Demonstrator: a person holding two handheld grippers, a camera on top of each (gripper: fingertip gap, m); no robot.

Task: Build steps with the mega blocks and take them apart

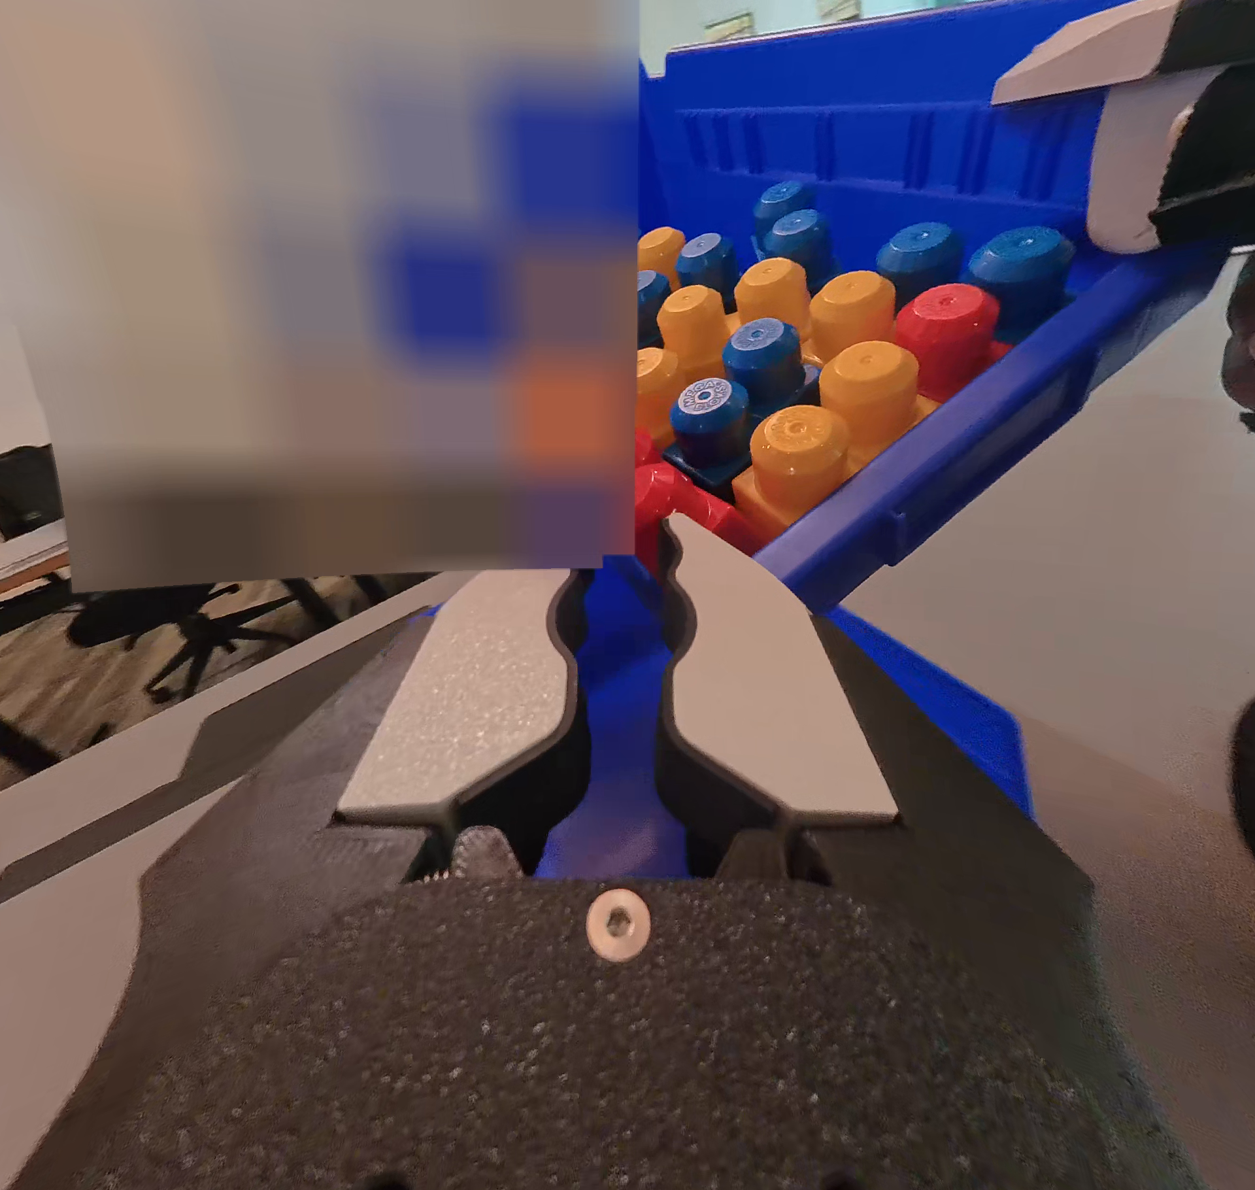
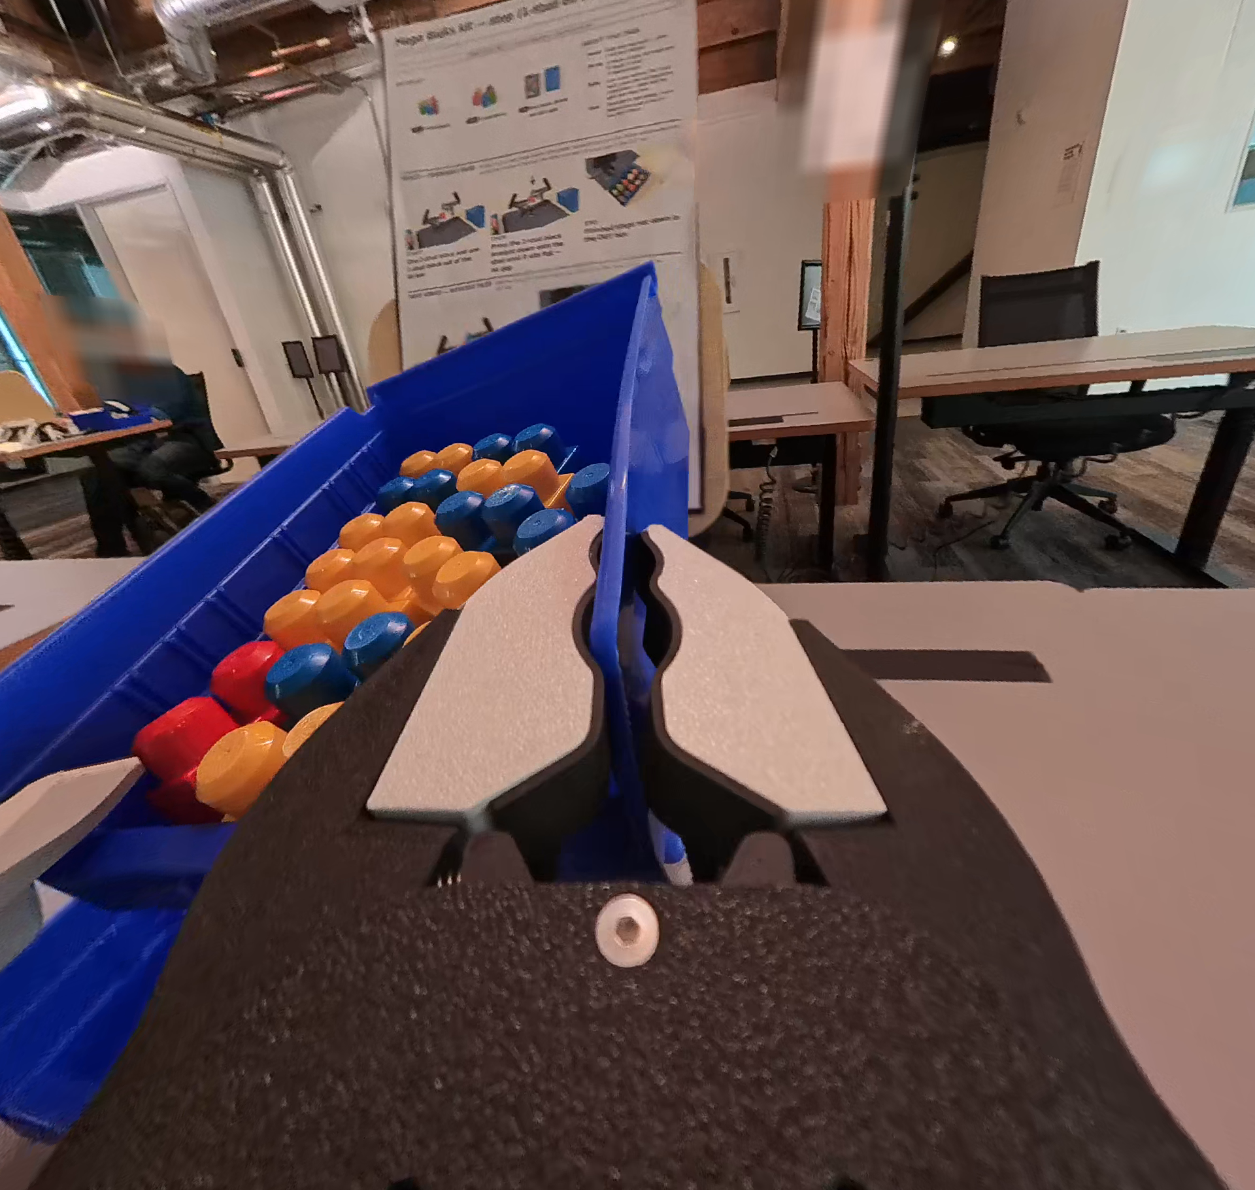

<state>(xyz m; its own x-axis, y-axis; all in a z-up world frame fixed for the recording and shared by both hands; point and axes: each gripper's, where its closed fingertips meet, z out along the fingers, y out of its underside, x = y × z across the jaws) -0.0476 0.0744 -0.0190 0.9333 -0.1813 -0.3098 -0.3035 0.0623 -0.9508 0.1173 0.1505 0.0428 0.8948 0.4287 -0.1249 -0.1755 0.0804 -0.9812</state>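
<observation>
The left gripper [image 1: 628, 563] pinches the near wall of the tilted blue bin [image 1: 951, 104]; the right gripper [image 2: 621, 539] clamps its end wall. Between them, inside the bin, lie the mega blocks [image 2: 380, 587]: orange, blue and red, with round studs.

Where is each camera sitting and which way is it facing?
Left wrist view: on the left gripper, looking along its jaws, shut on the blue bin, over the blocks; the right gripper shows far off.
Right wrist view: on the right gripper, jaws pinching the bin's wall, facing a poster and desks.
Shared: bin, blocks.
</observation>
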